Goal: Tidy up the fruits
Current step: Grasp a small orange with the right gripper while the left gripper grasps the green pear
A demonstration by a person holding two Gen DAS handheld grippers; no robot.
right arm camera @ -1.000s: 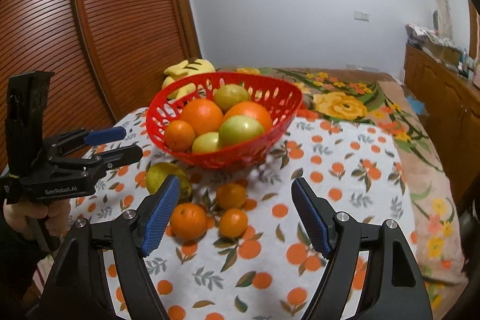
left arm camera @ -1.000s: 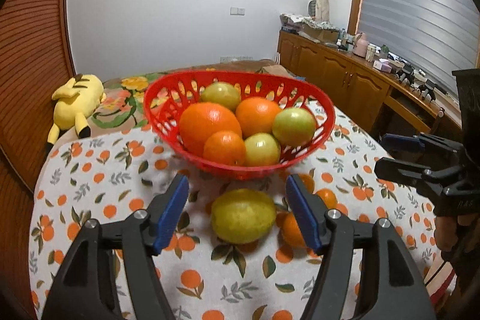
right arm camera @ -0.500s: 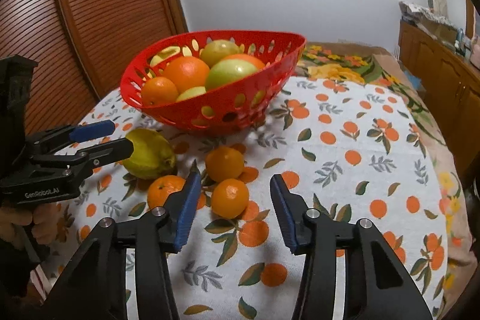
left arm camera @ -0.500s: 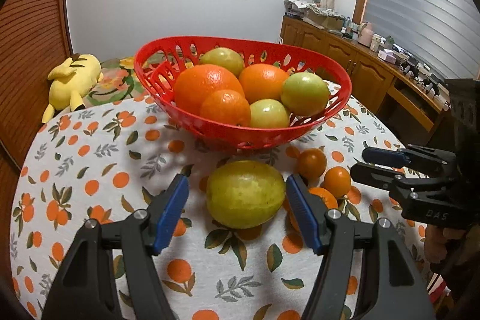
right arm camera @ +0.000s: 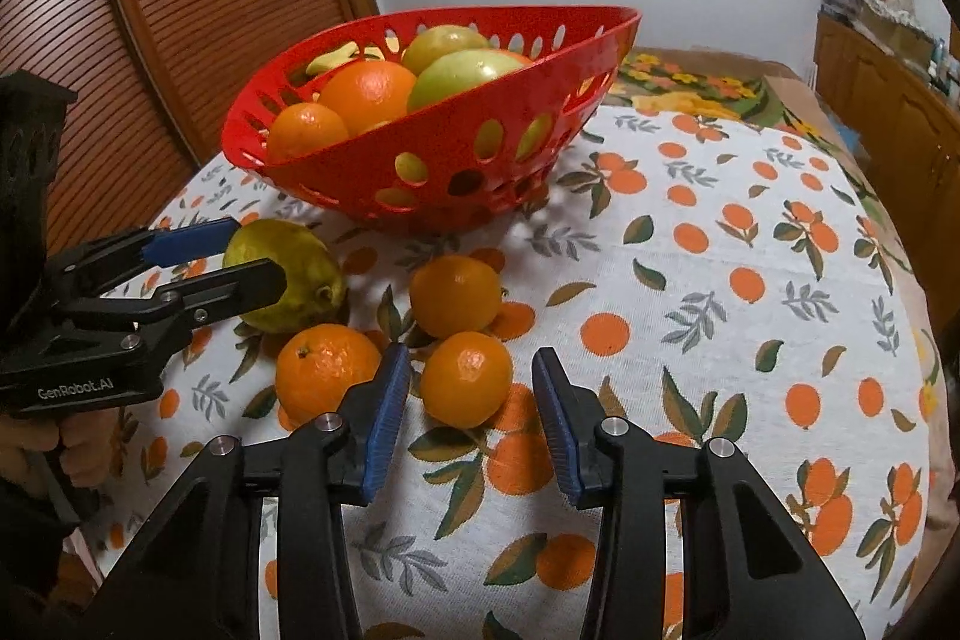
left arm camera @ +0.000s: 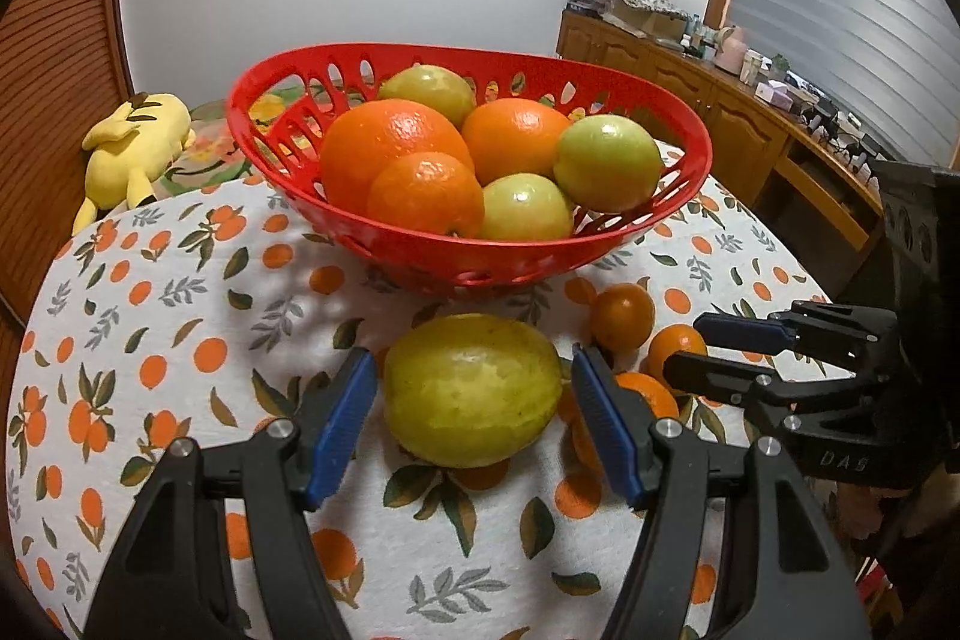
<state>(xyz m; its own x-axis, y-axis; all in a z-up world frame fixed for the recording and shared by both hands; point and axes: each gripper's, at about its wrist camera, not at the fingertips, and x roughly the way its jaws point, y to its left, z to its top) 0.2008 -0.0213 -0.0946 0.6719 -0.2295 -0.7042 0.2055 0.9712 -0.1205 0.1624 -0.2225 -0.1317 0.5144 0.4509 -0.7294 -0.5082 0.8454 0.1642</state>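
Observation:
A red basket holds several oranges and green fruits. In front of it on the orange-print tablecloth lie a yellow-green lemon and three small oranges. My left gripper is open, its blue pads on either side of the lemon with a small gap. My right gripper is open around the nearest small orange, not touching it. Another small orange lies just left of its left pad, and a third lies behind.
A yellow plush toy lies at the table's far left. A wooden slatted door stands left. Wooden cabinets with clutter run along the right wall. The table's edge curves near both grippers.
Both grippers moved forward and lower toward the fruit. The left now brackets the lemon closely. The right has narrowed and now brackets the nearest small orange.

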